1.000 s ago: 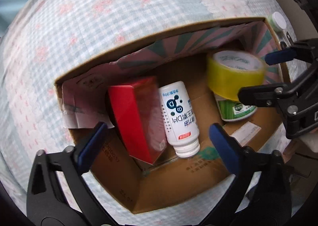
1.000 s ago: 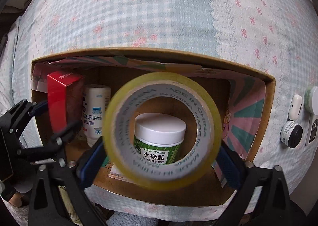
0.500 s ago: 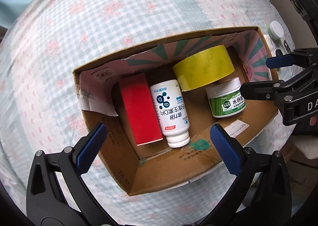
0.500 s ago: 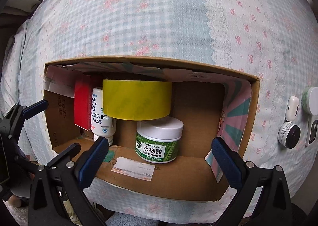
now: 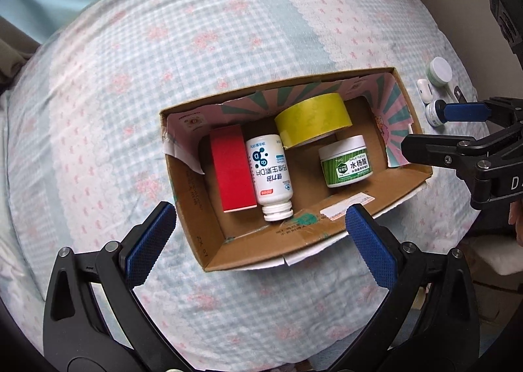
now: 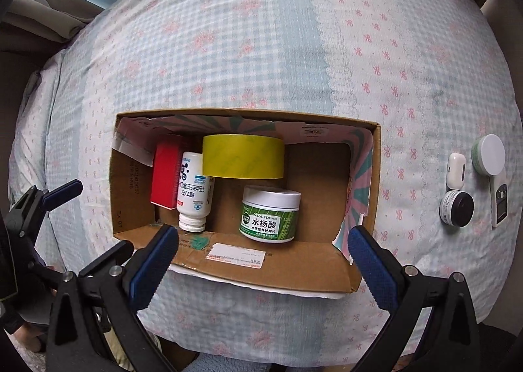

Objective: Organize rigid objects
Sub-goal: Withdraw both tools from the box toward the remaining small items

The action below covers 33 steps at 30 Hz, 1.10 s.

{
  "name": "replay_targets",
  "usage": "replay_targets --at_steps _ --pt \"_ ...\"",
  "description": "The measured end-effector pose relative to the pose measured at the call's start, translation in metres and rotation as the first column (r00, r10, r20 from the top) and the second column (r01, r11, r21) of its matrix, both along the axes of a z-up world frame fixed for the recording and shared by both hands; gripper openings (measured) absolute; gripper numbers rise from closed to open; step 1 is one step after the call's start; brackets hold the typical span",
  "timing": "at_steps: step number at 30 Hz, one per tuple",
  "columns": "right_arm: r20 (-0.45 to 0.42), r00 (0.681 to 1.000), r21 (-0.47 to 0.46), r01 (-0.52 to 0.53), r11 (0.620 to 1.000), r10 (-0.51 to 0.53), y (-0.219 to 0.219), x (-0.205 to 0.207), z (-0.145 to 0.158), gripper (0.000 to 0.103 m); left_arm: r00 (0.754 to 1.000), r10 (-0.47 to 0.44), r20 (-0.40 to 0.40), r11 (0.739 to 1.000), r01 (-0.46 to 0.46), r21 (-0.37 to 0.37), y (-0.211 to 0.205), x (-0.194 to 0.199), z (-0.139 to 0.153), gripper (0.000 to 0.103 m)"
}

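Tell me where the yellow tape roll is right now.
The yellow tape roll stands on edge inside the cardboard box, against its far wall, behind the green jar and beside the white bottle.

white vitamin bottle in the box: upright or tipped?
Tipped. The white bottle lies on its side on the box floor beside the red carton.

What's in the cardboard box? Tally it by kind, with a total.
Red box: 1
White bottle: 1
Yellow tape roll: 1
Green-labelled jar: 1
Total in the cardboard box: 4
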State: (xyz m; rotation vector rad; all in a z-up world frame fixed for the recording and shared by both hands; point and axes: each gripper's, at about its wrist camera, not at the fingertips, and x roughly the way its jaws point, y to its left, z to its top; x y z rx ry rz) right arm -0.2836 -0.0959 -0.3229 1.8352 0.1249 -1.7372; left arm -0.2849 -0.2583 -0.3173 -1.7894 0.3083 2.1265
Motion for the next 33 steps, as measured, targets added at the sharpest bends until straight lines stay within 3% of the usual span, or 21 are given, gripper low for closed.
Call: replay_targets --at_steps 4,9,14,18,23,27,33 --pt "-0.076 0.997 -0.021 -0.003 1.0 0.001 0.014 0.017 0.035 0.103 0.998 0.024 -0.059 0.999 -0.022 0.035 0.002 0.026 0.036 0.103" --pt "-0.13 0.989 -0.071 0.065 0.995 -0.074 0.048 0.033 0.071 0.103 0.983 0.061 -0.174 0.998 -0.061 0.008 0.015 0.058 0.081 0.103" --pt "-0.221 0.965 -0.072 0.127 0.989 -0.14 0.093 0.046 0.097 0.103 0.97 0.118 -0.214 0.993 -0.114 0.034 0.029 0.083 0.11 0.103" --pt "-0.241 0.949 -0.107 0.184 0.977 -0.205 0.146 0.047 0.106 0.103 0.959 0.157 -0.237 0.987 -0.142 0.077 0.049 0.107 0.129 0.103" --pt "-0.307 0.92 -0.078 0.231 0.97 -0.244 0.218 0.04 0.106 0.103 0.944 0.194 -0.267 0.98 -0.175 0.093 0.094 0.132 0.138 0.103" --pt "-0.337 0.905 -0.075 0.25 0.965 -0.26 0.276 0.024 0.101 0.103 0.936 0.255 -0.242 0.963 -0.223 0.154 0.139 0.143 0.136 0.103" --pt "-0.414 0.88 -0.033 0.24 0.97 -0.232 0.351 -0.003 0.095 0.103 0.944 0.248 -0.219 0.962 -0.212 0.174 0.219 0.148 0.125 0.103"
